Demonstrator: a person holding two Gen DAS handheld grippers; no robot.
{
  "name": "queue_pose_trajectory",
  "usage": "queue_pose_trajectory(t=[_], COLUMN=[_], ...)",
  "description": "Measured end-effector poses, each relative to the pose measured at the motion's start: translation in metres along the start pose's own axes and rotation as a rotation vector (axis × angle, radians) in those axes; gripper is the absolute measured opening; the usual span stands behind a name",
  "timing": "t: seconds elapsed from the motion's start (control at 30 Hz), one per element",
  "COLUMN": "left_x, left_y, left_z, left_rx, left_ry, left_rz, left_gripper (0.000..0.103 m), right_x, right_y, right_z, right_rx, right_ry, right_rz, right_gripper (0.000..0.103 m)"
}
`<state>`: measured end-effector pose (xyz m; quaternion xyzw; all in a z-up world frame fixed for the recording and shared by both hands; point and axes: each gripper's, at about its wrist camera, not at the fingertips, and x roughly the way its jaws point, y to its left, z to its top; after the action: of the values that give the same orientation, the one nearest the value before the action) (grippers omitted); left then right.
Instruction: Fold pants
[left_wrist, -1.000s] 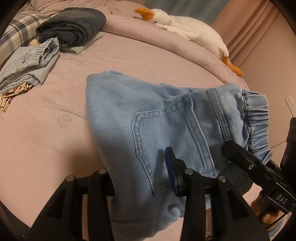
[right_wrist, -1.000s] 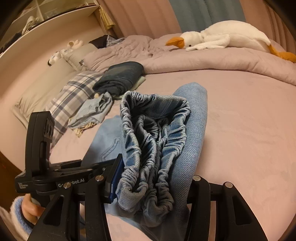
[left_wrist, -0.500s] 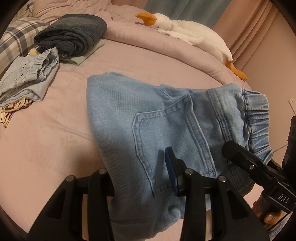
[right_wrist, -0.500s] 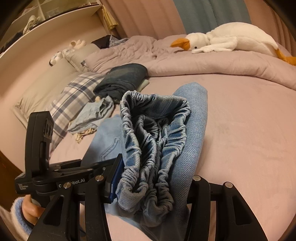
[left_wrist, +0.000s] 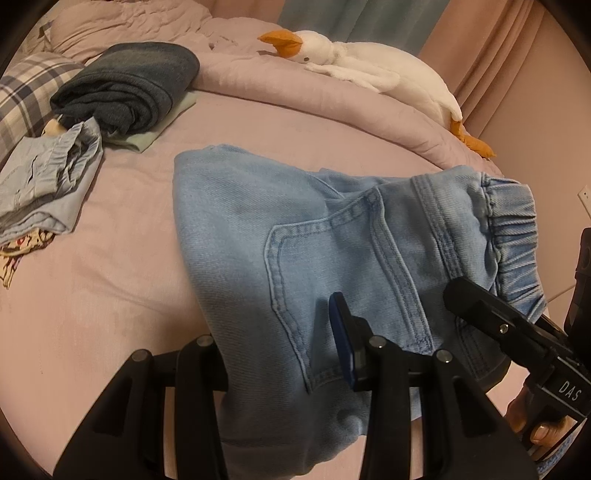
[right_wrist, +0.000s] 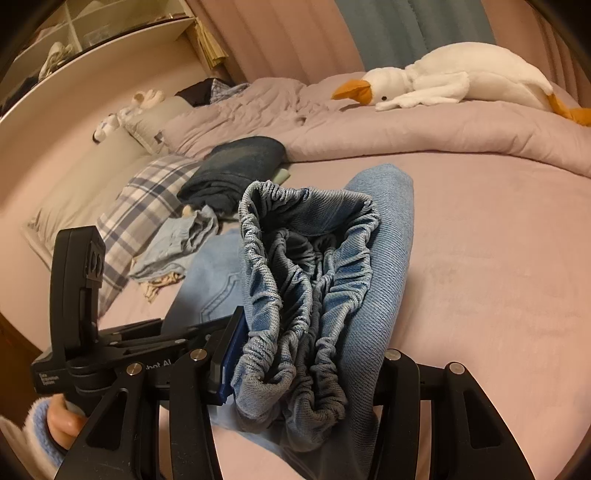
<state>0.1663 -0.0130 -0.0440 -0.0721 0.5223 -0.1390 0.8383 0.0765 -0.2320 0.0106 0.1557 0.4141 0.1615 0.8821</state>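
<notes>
The folded light blue denim pants (left_wrist: 314, 240) are held above the pink bed (left_wrist: 92, 295). My left gripper (left_wrist: 284, 354) is shut on the folded leg side below the back pocket. My right gripper (right_wrist: 299, 369) is shut on the bunched elastic waistband (right_wrist: 306, 266), which fills its view. The right gripper also shows in the left wrist view (left_wrist: 502, 332) at the waistband end. The left gripper shows in the right wrist view (right_wrist: 122, 347), clamped on the pants' near-left edge. The far fold of the pants rests on the bed.
A folded dark blue garment (left_wrist: 125, 85) and a folded pale blue garment (left_wrist: 48, 184) lie at the far left by a plaid pillow (left_wrist: 26, 96). A white goose plush (left_wrist: 369, 74) lies on the rolled duvet (left_wrist: 332, 110) at the back.
Both grippers have carried the pants slightly forward over the bed; the grips are unchanged.
</notes>
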Motion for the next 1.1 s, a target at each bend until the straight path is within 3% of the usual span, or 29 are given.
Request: queue_pose_trajectory(t=[1.1], left_x=[0.028], left_y=[-0.004], left_z=[0.027], left_rx=[0.057], left_ry=[-0.007], left_rz=[0.032], left_gripper=[0.040], right_x=[0.011], right_y=[-0.016], right_z=[0.010], right_rx=[0.059], right_ry=[-0.040], right_rz=[-0.003], right_gripper=[0.052])
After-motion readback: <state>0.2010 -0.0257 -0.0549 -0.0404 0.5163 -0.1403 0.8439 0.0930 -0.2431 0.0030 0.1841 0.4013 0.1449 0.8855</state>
